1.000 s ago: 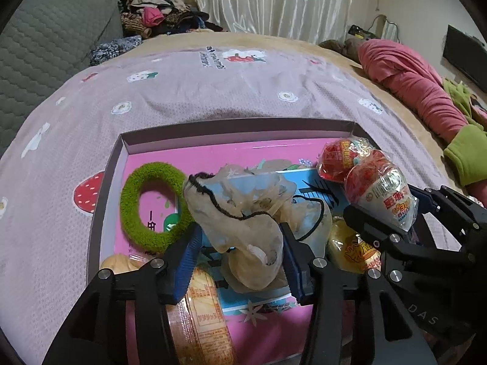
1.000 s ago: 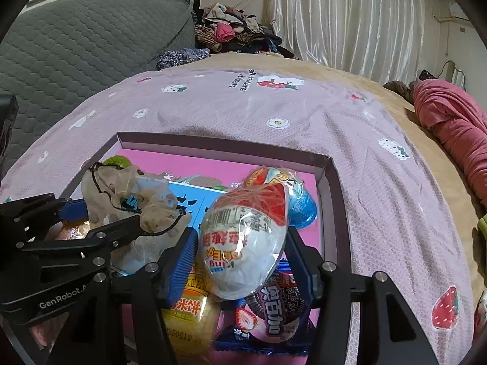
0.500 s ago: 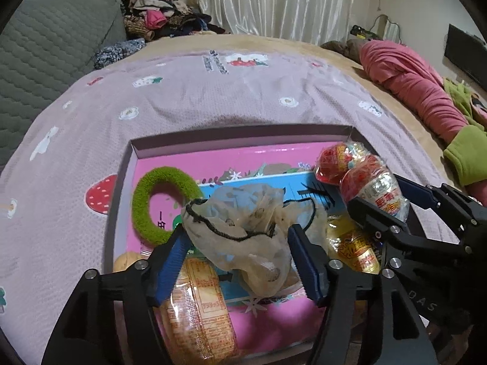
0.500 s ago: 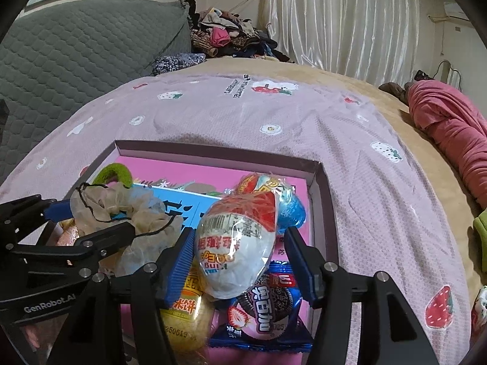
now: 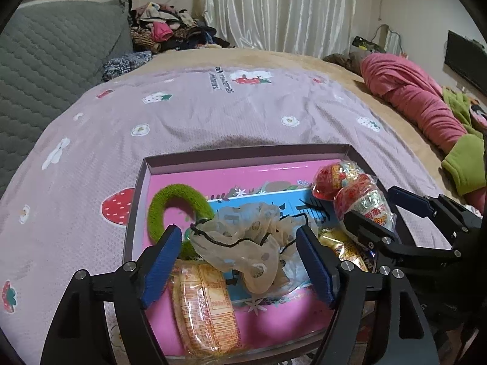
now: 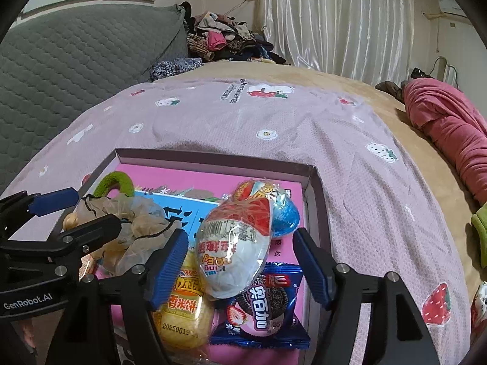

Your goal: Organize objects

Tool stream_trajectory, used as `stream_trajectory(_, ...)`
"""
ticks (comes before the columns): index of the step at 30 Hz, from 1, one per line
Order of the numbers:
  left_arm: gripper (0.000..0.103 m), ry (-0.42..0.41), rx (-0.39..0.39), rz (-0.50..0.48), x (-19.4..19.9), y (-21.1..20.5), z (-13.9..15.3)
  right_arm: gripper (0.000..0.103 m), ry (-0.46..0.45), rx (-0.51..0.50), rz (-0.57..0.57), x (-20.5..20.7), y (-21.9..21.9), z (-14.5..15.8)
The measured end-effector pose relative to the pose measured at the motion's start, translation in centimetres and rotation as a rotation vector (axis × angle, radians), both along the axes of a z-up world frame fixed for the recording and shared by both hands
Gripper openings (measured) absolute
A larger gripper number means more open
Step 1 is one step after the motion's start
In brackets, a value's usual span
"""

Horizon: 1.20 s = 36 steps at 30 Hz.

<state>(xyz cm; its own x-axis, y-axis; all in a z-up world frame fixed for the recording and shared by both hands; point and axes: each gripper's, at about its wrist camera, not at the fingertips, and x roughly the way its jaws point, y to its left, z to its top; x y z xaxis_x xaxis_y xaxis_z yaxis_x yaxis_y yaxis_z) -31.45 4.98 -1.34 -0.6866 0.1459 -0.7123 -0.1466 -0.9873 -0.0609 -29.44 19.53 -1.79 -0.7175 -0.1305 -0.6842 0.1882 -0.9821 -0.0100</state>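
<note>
A shallow box (image 5: 243,155) with a pink printed floor lies on the bed; it also shows in the right wrist view (image 6: 310,182). My left gripper (image 5: 237,261) is open above a beige sheer scrunchie (image 5: 243,243) lying in the box. My right gripper (image 6: 240,261) is open, with a red-and-white wrapped egg toy (image 6: 234,243) between its fingers, resting on the snacks. A green fuzzy hair ring (image 5: 179,203) lies at the box's left. A second egg toy (image 6: 283,210), a yellow rice cracker pack (image 6: 182,313) and an Oreo pack (image 6: 264,307) lie in the box.
A long wrapped biscuit pack (image 5: 204,304) lies at the box's front left. The bed has a purple strawberry-print cover (image 5: 213,106). A grey quilted headboard (image 5: 45,60) stands at left, pink and green clothes (image 5: 420,103) at right, a clothes pile (image 5: 164,33) at the back.
Both grippers opened, letting go of the scrunchie and the egg toy, which now rest in the box. Both grippers drew back and up from the box.
</note>
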Motion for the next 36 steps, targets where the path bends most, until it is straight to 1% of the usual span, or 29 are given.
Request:
stream_trajectory(3,0.081,0.01,-0.001,0.007,0.1,-0.1,0.4,0.076,0.007,-0.008,-0.004,0.1,0.1,0.3)
stream_trajectory(6,0.081,0.017,0.016,0.011,0.3,-0.5,0.7,0.078,0.015,-0.015,-0.006,0.2,0.2,0.6)
stream_trajectory(14,0.089,0.054,0.02,0.04,1.3,-1.2,2.3,0.081,0.055,-0.006,-0.01,1.3,0.0,2.4)
stream_trajectory(18,0.092,0.083,0.022,0.049,1.9,-1.6,3.2,0.085,0.082,-0.006,-0.016,1.7,0.1,3.3)
stream_trajectory(21,0.097,0.102,0.021,0.06,2.4,-1.9,3.8,0.088,0.097,-0.012,-0.023,2.0,0.1,3.9)
stream_trajectory(23,0.102,0.109,0.016,0.067,2.6,-2.1,4.0,0.089,0.107,-0.013,-0.026,2.1,0.1,4.1)
stream_trajectory(26,0.102,0.118,0.023,0.07,2.8,-2.4,4.3,0.093,0.116,-0.009,-0.036,2.3,0.1,4.4)
stream_trajectory(34,0.102,0.136,0.044,0.079,3.0,-3.0,4.9,0.095,0.148,-0.003,-0.039,2.9,0.0,5.2)
stream_trajectory(36,0.102,0.142,0.041,0.089,3.2,-3.2,5.2,0.099,0.162,0.003,-0.045,3.1,0.0,5.6)
